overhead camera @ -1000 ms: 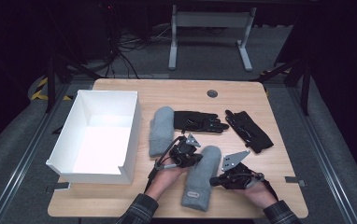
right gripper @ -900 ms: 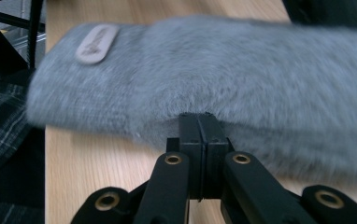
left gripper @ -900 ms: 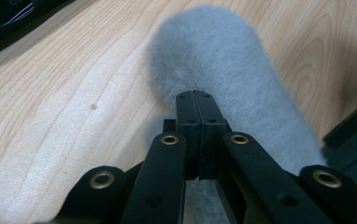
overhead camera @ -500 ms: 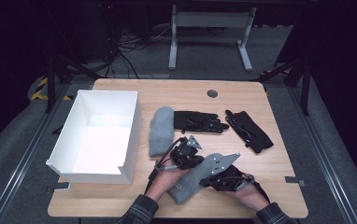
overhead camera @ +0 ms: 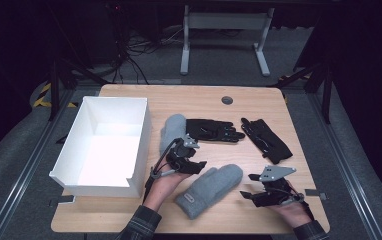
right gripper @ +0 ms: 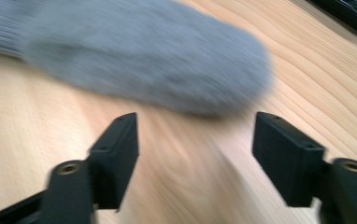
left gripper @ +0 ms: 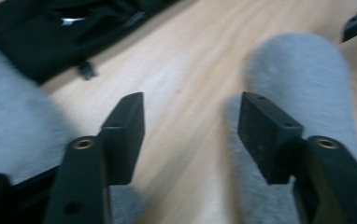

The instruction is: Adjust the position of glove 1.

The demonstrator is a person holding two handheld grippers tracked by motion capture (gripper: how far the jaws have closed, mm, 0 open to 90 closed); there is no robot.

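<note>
A grey mitten (overhead camera: 209, 190) lies slantwise at the table's front middle, free of both grippers. My left gripper (overhead camera: 200, 165) hovers at its upper left edge. Its jaws have just been opening and stand apart over bare wood (left gripper: 190, 112), with the mitten (left gripper: 303, 79) just past the right jaw. My right gripper (overhead camera: 248, 186) is to the right of the mitten and points at it. Its jaws have also just been opening, with nothing between them (right gripper: 195, 128), and the mitten (right gripper: 144, 51) lies ahead. A second grey mitten (overhead camera: 171, 131) lies behind the left gripper.
A white open box (overhead camera: 144, 135) stands at the left of the table. Two black gloves lie at the back, one (overhead camera: 214, 131) in the middle and one (overhead camera: 266, 140) to the right. A round grommet (overhead camera: 227, 100) sits near the far edge.
Both grippers were shut on the front grey mitten and have let it go. It now lies slantwise on the table. The right gripper has drawn back to the right, and the left gripper has lifted a little.
</note>
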